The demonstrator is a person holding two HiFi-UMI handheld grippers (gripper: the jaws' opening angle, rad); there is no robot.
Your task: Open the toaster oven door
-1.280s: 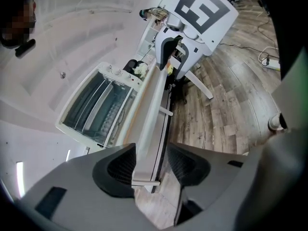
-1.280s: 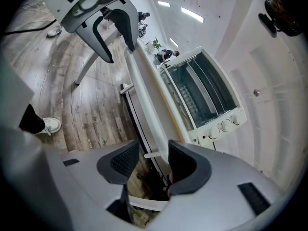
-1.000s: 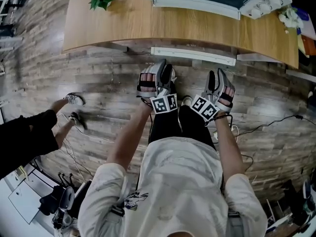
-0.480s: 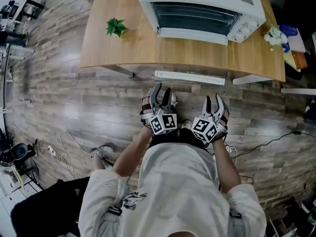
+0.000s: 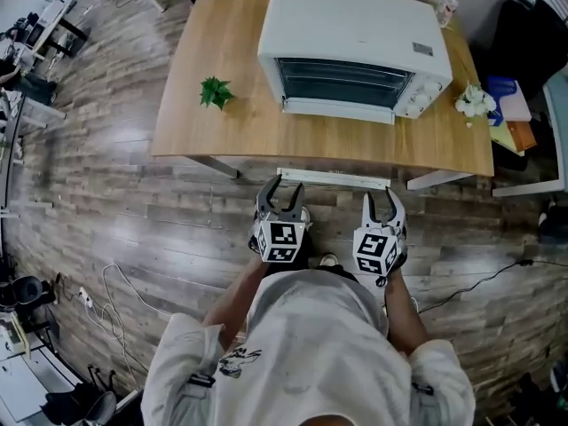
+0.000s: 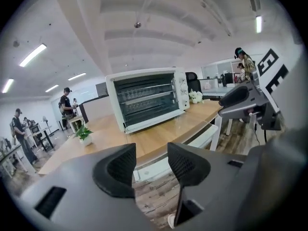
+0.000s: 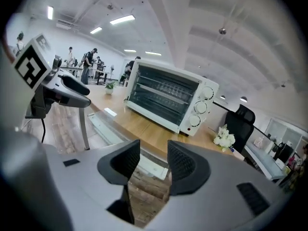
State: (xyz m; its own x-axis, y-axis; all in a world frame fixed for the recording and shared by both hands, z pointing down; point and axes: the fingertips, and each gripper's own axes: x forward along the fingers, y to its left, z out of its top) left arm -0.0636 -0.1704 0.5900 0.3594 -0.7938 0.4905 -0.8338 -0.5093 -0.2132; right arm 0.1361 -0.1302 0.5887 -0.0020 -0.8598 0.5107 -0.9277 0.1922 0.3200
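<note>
A white toaster oven (image 5: pixel 351 43) stands on the wooden table (image 5: pixel 231 131), its glass door (image 5: pixel 342 82) shut. Both grippers hang over the floor, short of the table's near edge and apart from the oven. My left gripper (image 5: pixel 286 192) is open with nothing between its fingers, and the oven (image 6: pixel 147 97) shows beyond its tips (image 6: pixel 150 162). My right gripper (image 5: pixel 380 204) is open too; its jaws have just been closing slightly with nothing between them. The oven (image 7: pixel 168 97) lies ahead of the right gripper (image 7: pixel 153 160).
A small green plant (image 5: pixel 216 91) sits left of the oven and white flowers (image 5: pixel 469 102) sit to its right. A bottle (image 5: pixel 448 3) stands at the back right corner. A white tray (image 5: pixel 333 178) hangs under the table's near edge. Cables lie on the floor (image 5: pixel 133 229).
Both grippers have risen and rolled upright, closer to the table edge. The whole oven has come into the head view. The person at the left is gone from view.
</note>
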